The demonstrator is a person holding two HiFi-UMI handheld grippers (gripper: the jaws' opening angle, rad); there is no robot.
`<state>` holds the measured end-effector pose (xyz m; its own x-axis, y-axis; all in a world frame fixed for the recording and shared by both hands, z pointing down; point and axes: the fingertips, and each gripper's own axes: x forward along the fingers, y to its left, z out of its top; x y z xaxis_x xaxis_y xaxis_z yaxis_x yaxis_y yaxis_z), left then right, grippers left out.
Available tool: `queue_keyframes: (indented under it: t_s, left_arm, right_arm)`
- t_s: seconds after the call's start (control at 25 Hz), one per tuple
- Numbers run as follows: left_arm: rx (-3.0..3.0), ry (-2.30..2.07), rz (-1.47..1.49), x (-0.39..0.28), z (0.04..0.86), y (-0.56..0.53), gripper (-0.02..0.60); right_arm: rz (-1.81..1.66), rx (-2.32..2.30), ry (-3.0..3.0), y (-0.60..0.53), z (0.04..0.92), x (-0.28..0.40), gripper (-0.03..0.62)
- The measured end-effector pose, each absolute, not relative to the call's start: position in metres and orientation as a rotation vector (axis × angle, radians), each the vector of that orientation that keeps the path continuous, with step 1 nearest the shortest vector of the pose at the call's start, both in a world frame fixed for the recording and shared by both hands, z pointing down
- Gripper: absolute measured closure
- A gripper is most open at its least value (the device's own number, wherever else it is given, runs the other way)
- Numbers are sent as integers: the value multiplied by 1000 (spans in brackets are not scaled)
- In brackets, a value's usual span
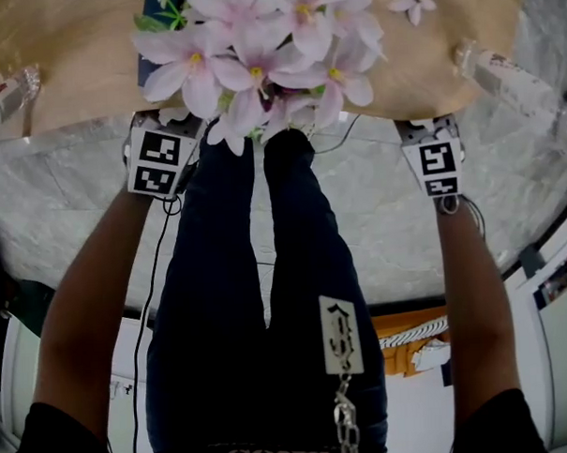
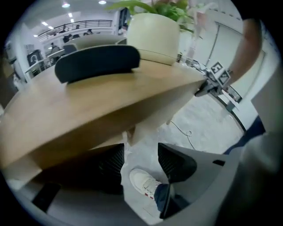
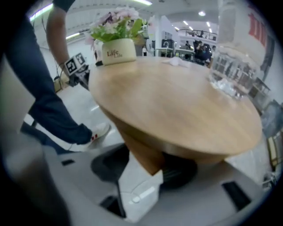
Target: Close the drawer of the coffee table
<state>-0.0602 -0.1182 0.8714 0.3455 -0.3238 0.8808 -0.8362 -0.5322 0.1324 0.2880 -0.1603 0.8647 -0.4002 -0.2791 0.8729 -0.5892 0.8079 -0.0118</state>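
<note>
The round wooden coffee table [image 1: 79, 61] fills the top of the head view. I cannot make out a drawer in any view. Both grippers sit at the table's near rim, the left marker cube [image 1: 156, 161] and the right marker cube [image 1: 434, 164] showing while the jaws are hidden below the rim. In the left gripper view my left gripper [image 2: 141, 165] is open just under the tabletop [image 2: 88, 101], with only floor and a white shoe [image 2: 143, 181] between its jaws. My right gripper [image 3: 146, 170] is open below the tabletop [image 3: 177, 101]; a wooden wedge [image 3: 141, 150] of the table's underside reaches down between the jaws.
A cream pot [image 3: 117, 50] of pink flowers [image 1: 257, 53] stands on the table near the rim. A dark padded object [image 2: 95, 62] lies on the top. Clear plastic items [image 3: 230, 70] sit at the table's side. My legs [image 1: 258, 297] stand between the grippers. A cable [image 2: 185, 132] lies on the floor.
</note>
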Motion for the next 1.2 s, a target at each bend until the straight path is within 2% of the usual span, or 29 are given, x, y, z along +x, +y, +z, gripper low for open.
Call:
queue_keyframes:
  t_s: [0.12, 0.16, 0.24, 0.32, 0.56, 0.68, 0.84, 0.96, 1.0, 1.2]
  left_arm:
    - [1815, -1220, 1070, -89, 879, -131, 322]
    - [1748, -1288, 1059, -106, 881, -134, 299]
    - [1700, -1371, 1079, -134, 882, -136, 291]
    - [1740, -1347, 1087, -143, 881, -135, 327]
    - [2045, -1047, 1058, -77, 873, -129, 330]
    - [2080, -1034, 1056, -48, 871, -127, 327]
    - [1960, -1162, 975, -58, 870, -135, 330]
    - [1993, -1144, 1038, -61, 871, -133, 330]
    - [2036, -1114, 1072, -56, 872, -131, 352]
    - [2085, -1115, 1127, -47, 874, -133, 344]
  right_arm:
    - [401, 629, -2003, -162, 865, 290, 375]
    - [405, 625, -2002, -163, 865, 290, 375]
    - [415, 618, -1998, -161, 865, 291, 378]
    - [421, 619, -1996, -159, 865, 292, 378]
    - [379, 557, -2011, -158, 864, 291, 403]
    - [392, 533, -2017, -156, 863, 291, 408]
    - [390, 505, -2025, -154, 862, 292, 413]
    - [359, 454, -2029, -150, 863, 293, 424]
    - [352, 447, -2029, -151, 863, 293, 425]
    - [342, 461, -2032, -153, 864, 291, 424]
